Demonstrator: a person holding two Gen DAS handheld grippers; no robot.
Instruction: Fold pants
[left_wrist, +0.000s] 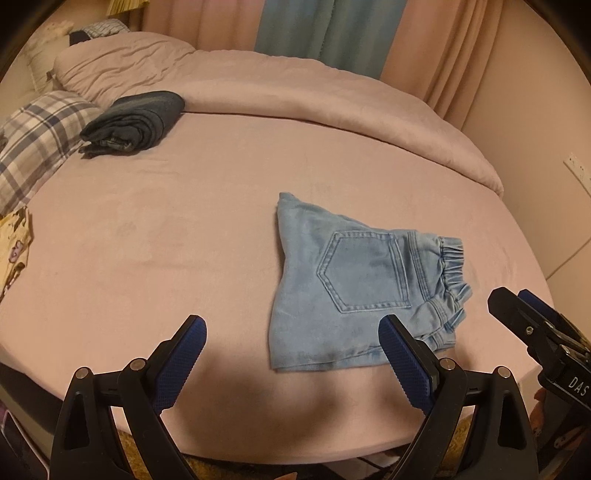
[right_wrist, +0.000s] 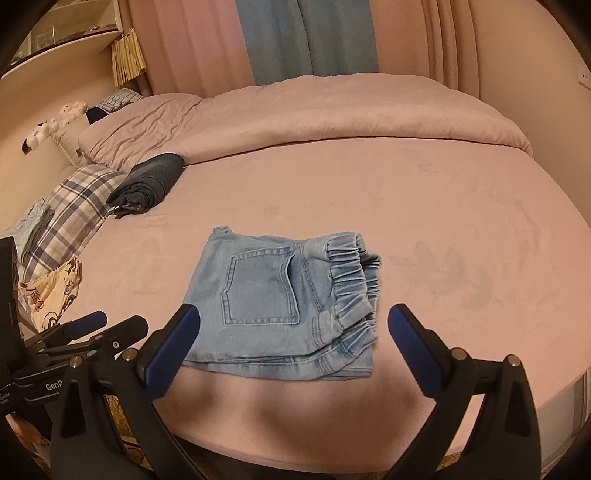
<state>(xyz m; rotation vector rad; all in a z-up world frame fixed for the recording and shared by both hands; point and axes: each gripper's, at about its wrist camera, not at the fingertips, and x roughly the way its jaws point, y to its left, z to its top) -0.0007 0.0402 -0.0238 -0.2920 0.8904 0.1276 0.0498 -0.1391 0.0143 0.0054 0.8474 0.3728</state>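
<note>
Light-blue denim pants (right_wrist: 291, 302) lie folded into a compact rectangle on the pink bed sheet (right_wrist: 424, 206), near the front edge of the bed. Back pocket faces up, elastic waistband bunched on the right side, folded layers stacked at the near edge.

Left gripper (left_wrist: 291, 343): jaws wide, nothing between the blue pads. It hangs above the front edge of the bed; in the left wrist view its right finger overlaps the pants' near right corner, but whether it touches the fabric can't be told. Pants sit mostly right of its centre line.

Right gripper (right_wrist: 295, 332): jaws wide too, holding nothing. Seen from its own cam the 2 fingers frame the pants' near edge, but the pads don't press the fabric. Each gripper shows at the edge of the other's view, so the 2 sit side by side, close to each other.

Elsewhere on the bed: a dark folded garment (left_wrist: 136, 120) far left, well apart from the pants, beside a plaid pillow (left_wrist: 37, 147). A rumpled pink duvet (left_wrist: 295, 85) lies pushed back along the far side. A yellow printed cloth (right_wrist: 55, 291) lies at the left edge. Pink and blue curtains (right_wrist: 306, 40) hang behind the bed.
</note>
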